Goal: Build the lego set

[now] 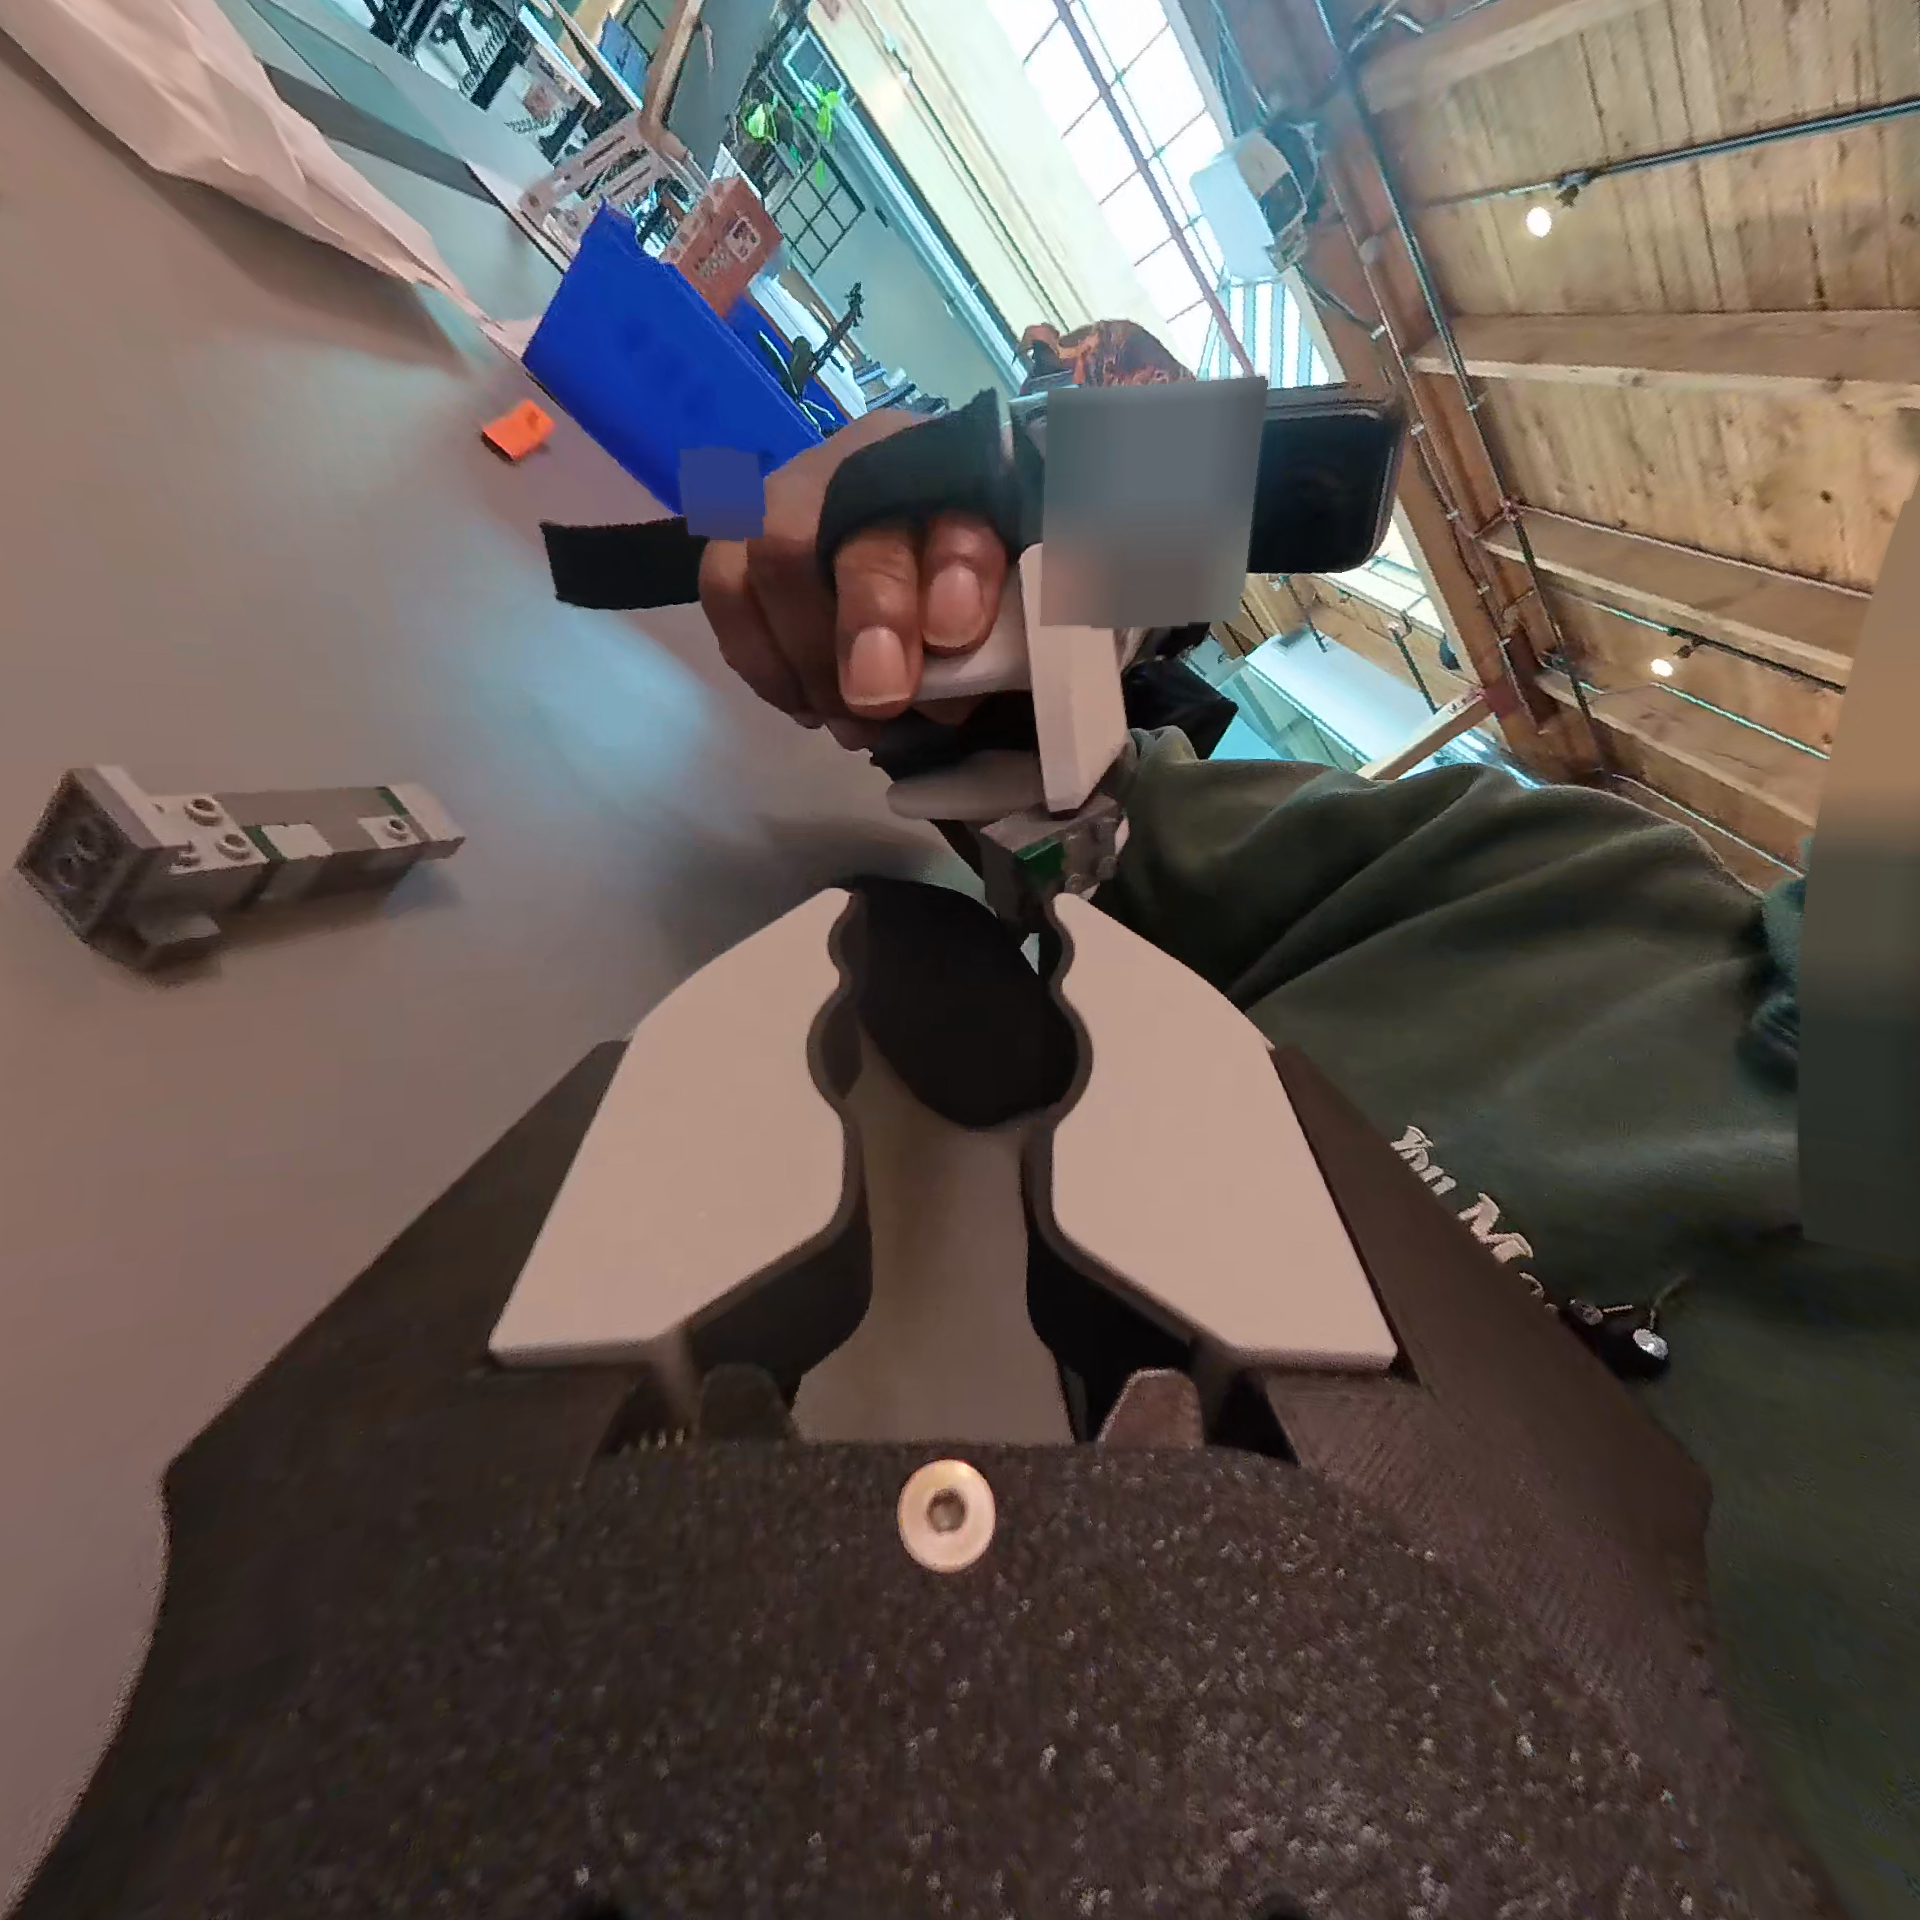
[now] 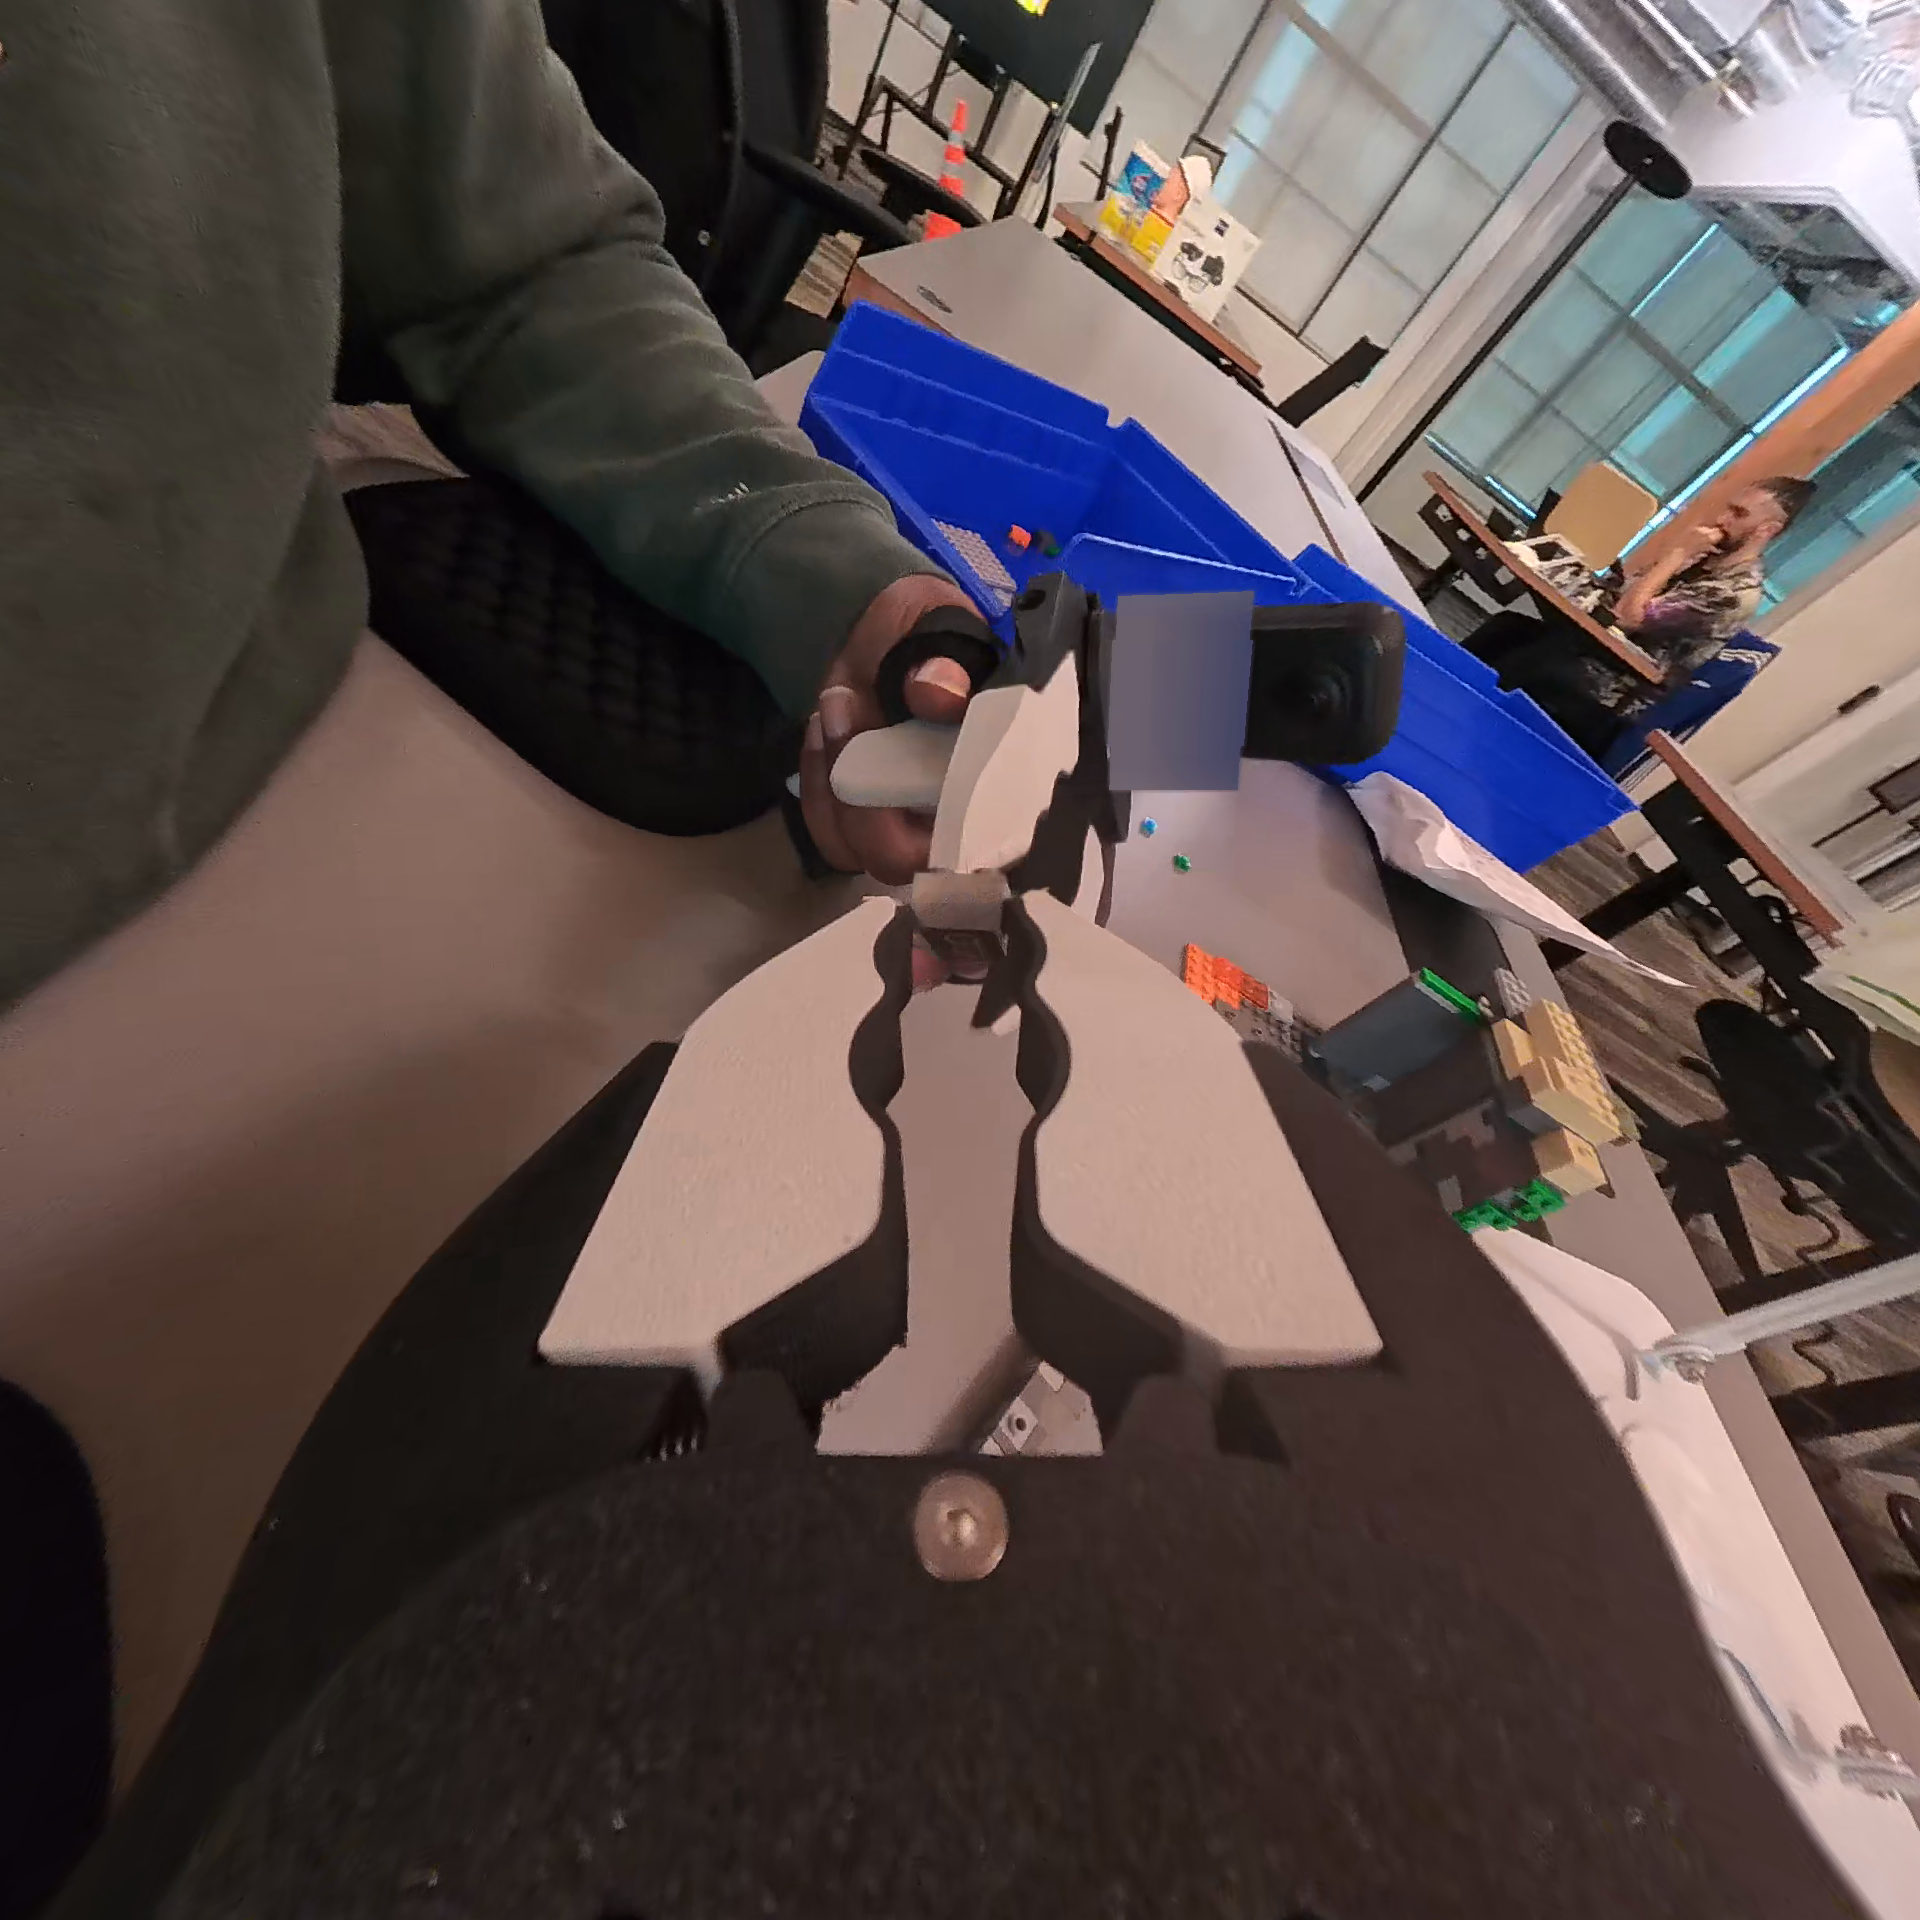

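My left tool [image 1: 951, 914] and right tool [image 2: 958, 920] meet tip to tip above the tabletop [image 1: 312, 582]. Both are narrowed onto one small grey lego piece [image 1: 1049, 847], which carries a green stud; I see it pinched from each side. A longer grey lego assembly [image 1: 234, 857] lies apart on the tabletop, and a tan and green lego build [image 2: 1475, 1101] sits near the blue bin [image 2: 1039, 457].

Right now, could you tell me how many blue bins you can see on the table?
2: the nearer blue bin, holding loose bricks, behind the person's sleeve, and the farther blue bin beyond the other gripper's camera. More may be hidden.
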`<state>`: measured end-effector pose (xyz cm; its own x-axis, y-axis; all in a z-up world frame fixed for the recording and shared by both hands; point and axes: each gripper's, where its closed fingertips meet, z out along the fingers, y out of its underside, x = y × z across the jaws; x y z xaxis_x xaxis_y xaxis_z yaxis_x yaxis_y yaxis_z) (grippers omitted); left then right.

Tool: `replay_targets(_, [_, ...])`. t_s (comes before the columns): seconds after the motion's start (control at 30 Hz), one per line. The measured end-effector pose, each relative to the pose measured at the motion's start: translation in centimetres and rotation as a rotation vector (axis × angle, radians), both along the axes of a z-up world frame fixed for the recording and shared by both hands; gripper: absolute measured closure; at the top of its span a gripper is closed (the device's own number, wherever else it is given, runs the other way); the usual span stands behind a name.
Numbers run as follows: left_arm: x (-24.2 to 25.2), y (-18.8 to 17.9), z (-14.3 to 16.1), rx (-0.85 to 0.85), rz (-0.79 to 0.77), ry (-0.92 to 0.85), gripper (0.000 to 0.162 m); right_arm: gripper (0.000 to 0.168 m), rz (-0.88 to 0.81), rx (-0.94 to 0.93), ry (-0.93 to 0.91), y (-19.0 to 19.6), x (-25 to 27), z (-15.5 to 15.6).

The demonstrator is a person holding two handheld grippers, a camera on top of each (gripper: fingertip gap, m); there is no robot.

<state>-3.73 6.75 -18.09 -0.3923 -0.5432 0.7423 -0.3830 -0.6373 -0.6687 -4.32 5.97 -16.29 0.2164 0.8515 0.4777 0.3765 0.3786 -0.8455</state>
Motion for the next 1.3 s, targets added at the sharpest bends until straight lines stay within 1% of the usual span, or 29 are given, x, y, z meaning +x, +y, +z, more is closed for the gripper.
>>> replay_targets(0.07, [0.1, -0.1, -0.2, -0.004, -0.006, 0.008, 0.128, 0.151, 0.010, 0.005, -0.012, -0.2, -0.1, 0.1])
replay_targets(0.33, [-0.2, -0.8, 0.1, -0.043, -0.042, -0.005, 0.130, 0.152, 0.038, 0.007, -0.036, -0.7, -0.5, 0.4])
replay_targets(0.47, [-0.5, -1.0, 1.0, -0.091, -0.071, -0.044, 0.128, 0.152, 0.052, -0.004, -0.039, -1.0, -0.6, 0.3])
replay_targets(0.53, [-0.5, -1.1, 0.8, -0.073, -0.074, -0.044, 0.127, 0.152, 0.064, -0.021, -0.004, -1.1, -0.8, 0.6])
replay_targets(0.63, [-0.9, -1.7, 1.5, -0.092, -0.119, -0.097, 0.127, 0.152, 0.090, -0.055, 0.064, -1.4, -1.2, 1.2])
replay_targets(0.8, [-1.6, -2.9, 2.8, -0.124, -0.196, -0.173, 0.136, 0.152, 0.122, -0.097, 0.136, -1.7, -1.6, 1.3])
replay_targets(0.87, [-1.5, -2.6, 2.6, -0.108, -0.173, -0.164, 0.143, 0.152, 0.116, -0.107, 0.151, -1.4, -1.3, 1.3])
replay_targets(0.93, [-1.4, -2.0, 2.5, -0.131, -0.156, -0.157, 0.148, 0.152, 0.091, -0.106, 0.144, -0.9, -0.8, 1.1])
replay_targets(1.0, [-1.3, -1.8, 2.5, -0.156, -0.146, -0.151, 0.149, 0.152, 0.070, -0.109, 0.129, -0.5, -0.4, 0.7])
replay_targets(1.1, [-1.1, -1.8, 2.3, -0.156, -0.141, -0.136, 0.149, 0.152, 0.060, -0.108, 0.118, -0.5, -0.2, 0.4])
replay_targets(1.23, [-1.0, -1.7, 2.2, -0.179, -0.136, -0.127, 0.142, 0.152, 0.051, -0.095, 0.089, -0.5, 0.0, 0.0])
replay_targets(1.3, [-0.9, -1.7, 2.1, -0.175, -0.131, -0.119, 0.142, 0.152, 0.051, -0.091, 0.080, -0.5, 0.0, -0.1])
